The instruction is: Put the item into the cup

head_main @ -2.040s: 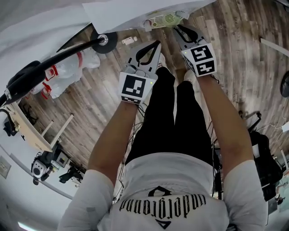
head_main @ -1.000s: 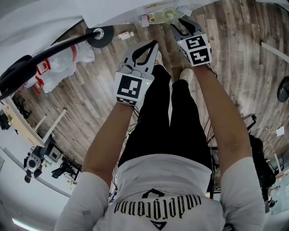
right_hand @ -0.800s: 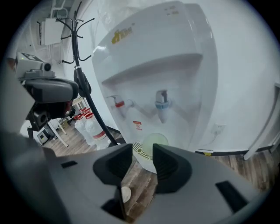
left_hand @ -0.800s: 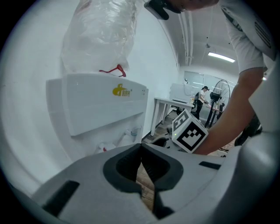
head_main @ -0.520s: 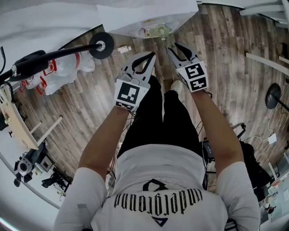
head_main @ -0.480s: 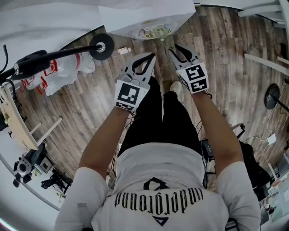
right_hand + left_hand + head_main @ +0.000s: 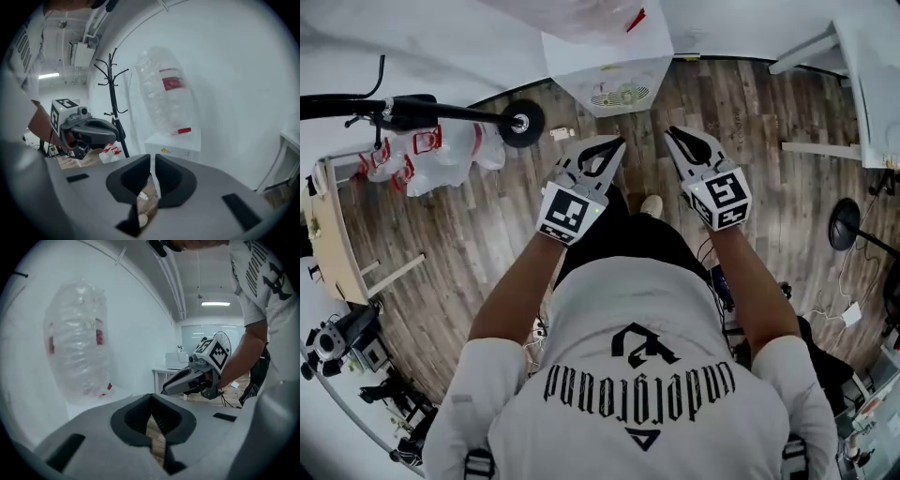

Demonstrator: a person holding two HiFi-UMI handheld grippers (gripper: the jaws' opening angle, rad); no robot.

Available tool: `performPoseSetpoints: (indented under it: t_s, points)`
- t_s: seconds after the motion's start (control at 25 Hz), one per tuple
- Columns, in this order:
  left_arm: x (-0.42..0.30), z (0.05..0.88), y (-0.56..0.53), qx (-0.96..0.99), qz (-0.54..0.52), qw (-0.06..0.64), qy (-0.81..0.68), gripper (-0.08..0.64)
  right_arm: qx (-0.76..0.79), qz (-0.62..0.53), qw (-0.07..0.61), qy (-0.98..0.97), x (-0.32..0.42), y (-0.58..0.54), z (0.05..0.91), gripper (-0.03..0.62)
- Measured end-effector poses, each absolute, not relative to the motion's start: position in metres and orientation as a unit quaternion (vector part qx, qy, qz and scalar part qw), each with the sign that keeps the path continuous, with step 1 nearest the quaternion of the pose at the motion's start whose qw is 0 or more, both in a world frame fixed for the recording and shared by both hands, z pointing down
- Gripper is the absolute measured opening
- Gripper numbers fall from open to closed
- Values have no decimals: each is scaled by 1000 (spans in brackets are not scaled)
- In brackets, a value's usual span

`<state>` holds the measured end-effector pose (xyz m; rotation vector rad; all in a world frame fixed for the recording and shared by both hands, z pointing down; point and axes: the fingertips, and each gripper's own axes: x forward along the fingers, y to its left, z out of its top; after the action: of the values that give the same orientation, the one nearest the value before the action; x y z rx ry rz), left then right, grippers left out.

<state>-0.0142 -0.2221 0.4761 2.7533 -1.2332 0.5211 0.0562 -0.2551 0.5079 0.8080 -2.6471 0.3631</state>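
Observation:
I see no cup and no item to put in one. Both grippers are held in front of the person, above the wooden floor, pointing toward a white box [image 7: 609, 66]. My left gripper [image 7: 617, 142] [image 7: 151, 394] is shut, its tips touching with nothing between them. My right gripper [image 7: 673, 133] [image 7: 153, 157] is closing; a narrow gap remains at its tips and nothing is in it. Each gripper shows in the other's view: the right gripper [image 7: 165, 391] and the left gripper [image 7: 116, 136].
A clear plastic bag [image 7: 77, 338] [image 7: 166, 93] with red marks lies on the white box [image 7: 176, 143] by the wall. A black coat stand [image 7: 441, 111] [image 7: 112, 89] rises at left, with filled plastic bags [image 7: 431, 155] by it. White table legs [image 7: 825, 47] are at right.
The head view has swung so the white box and bag sit higher in frame. Both grippers have drawn back toward the body. The right jaws have narrowed from wide apart.

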Motion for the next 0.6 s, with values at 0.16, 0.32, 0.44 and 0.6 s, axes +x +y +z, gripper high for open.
performPoseSetpoints:
  t_s: [0.16,0.32,0.44,0.6]
  points:
    - [-3,436,-205,898,160,16,-408,8,283,101,139,-944,68,-230,451,15]
    - [9,401,-186,897,140,-5,-420,8,270,77,117,-953,80,-204,410,6]
    - [12,373,-174,890,121,-7,-440,8,250,58,102,-961,87,-187,380,6]
    - [14,331,-155,881,88,-4,-464,8,232,31,75,-969,96,-167,337,5]
